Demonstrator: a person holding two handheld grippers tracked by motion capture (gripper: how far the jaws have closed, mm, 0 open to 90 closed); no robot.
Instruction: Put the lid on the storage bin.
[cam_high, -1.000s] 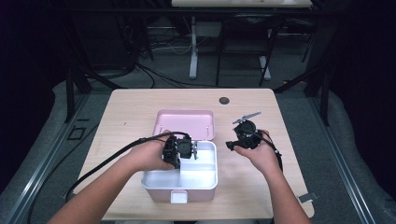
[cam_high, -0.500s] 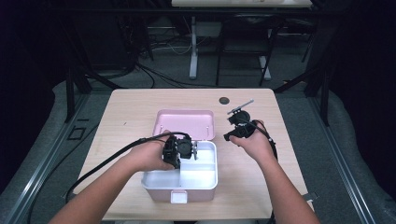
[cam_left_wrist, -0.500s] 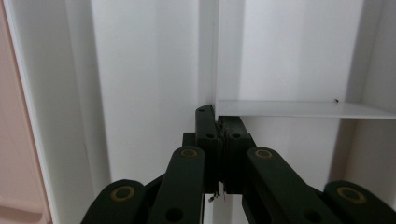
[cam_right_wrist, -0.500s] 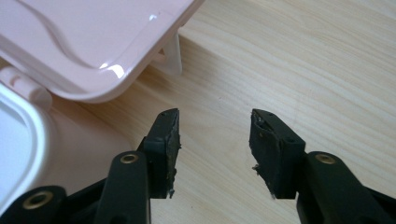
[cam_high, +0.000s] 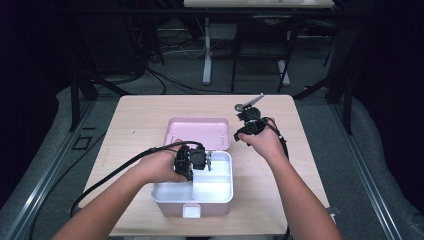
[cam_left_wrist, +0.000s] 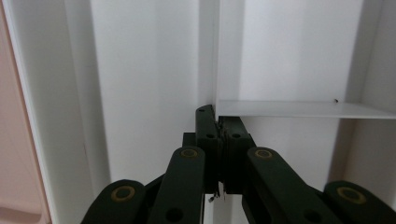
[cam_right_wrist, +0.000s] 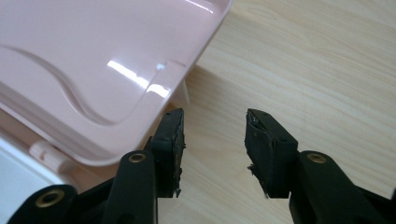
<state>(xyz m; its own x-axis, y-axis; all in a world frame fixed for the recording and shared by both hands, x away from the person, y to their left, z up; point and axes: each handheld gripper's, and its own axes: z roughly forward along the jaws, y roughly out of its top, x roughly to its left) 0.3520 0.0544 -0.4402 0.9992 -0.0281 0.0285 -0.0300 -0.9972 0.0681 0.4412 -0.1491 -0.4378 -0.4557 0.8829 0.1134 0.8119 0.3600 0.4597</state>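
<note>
A white compartment box (cam_high: 220, 197) stands open on the wooden table (cam_high: 150, 115), its pink lid (cam_high: 197, 131) lying back behind it. My left gripper (cam_high: 206, 162) reaches into the box and is shut on the thin white divider (cam_left_wrist: 217, 70) where a cross partition (cam_left_wrist: 303, 109) meets it. My right gripper (cam_high: 239, 136) hovers just right of the lid's far corner. Its jaws have just been closing, they stand apart, and only bare table (cam_right_wrist: 303, 60) lies between them (cam_right_wrist: 214, 140). The lid's glossy corner (cam_right_wrist: 93, 60) is to their left.
A small dark disc (cam_high: 240, 106) lies on the table beyond the right gripper. Black cables trail from both grippers, the left one looping off the table's left edge. Bare tabletop surrounds the box on the left, right and far sides.
My right hand has moved away from the box, up and toward the far side beside the lid's corner. The left gripper has stayed put on the divider.
</note>
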